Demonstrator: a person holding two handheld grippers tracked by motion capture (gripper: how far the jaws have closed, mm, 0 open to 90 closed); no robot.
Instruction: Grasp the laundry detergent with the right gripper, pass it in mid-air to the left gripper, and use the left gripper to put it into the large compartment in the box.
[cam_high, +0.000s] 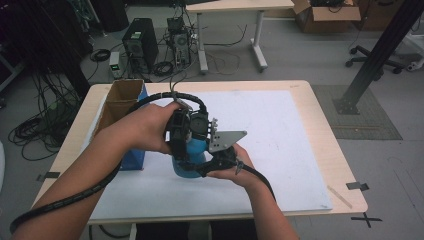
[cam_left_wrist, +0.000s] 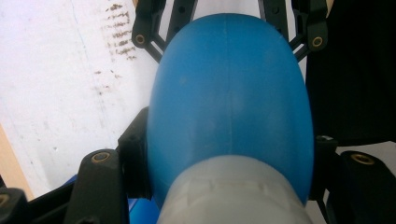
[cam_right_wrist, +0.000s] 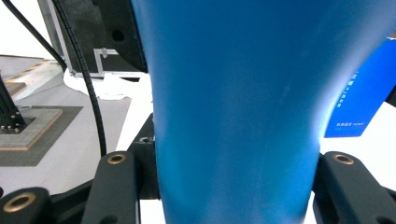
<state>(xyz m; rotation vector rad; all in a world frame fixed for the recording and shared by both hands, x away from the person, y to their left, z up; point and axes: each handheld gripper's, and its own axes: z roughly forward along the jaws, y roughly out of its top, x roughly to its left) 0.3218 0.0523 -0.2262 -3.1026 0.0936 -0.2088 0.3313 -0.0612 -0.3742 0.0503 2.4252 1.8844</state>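
A blue plastic bottle (cam_high: 196, 148) with a pale grey cap (cam_left_wrist: 233, 196) stands upright on the white table cover, held by both grippers. My left gripper (cam_high: 187, 152) comes down from above. In the left gripper view its jaws (cam_left_wrist: 229, 156) press on both sides of the bottle (cam_left_wrist: 229, 93) just past the cap. My right gripper (cam_high: 199, 167) comes in from the right, level with the table. In the right gripper view its jaws (cam_right_wrist: 236, 163) are shut on the blue body (cam_right_wrist: 238, 93). The right gripper's fingers (cam_left_wrist: 148, 28) also show lower down the bottle.
A blue box (cam_high: 133, 159) lies left of the bottle, also seen as a blue box (cam_right_wrist: 364, 93) past it. An open cardboard box (cam_high: 120, 100) sits at the table's back left. A white sheet (cam_high: 280, 135) covers the wooden table (cam_high: 325, 125). Cables, computers and a desk stand on the floor beyond.
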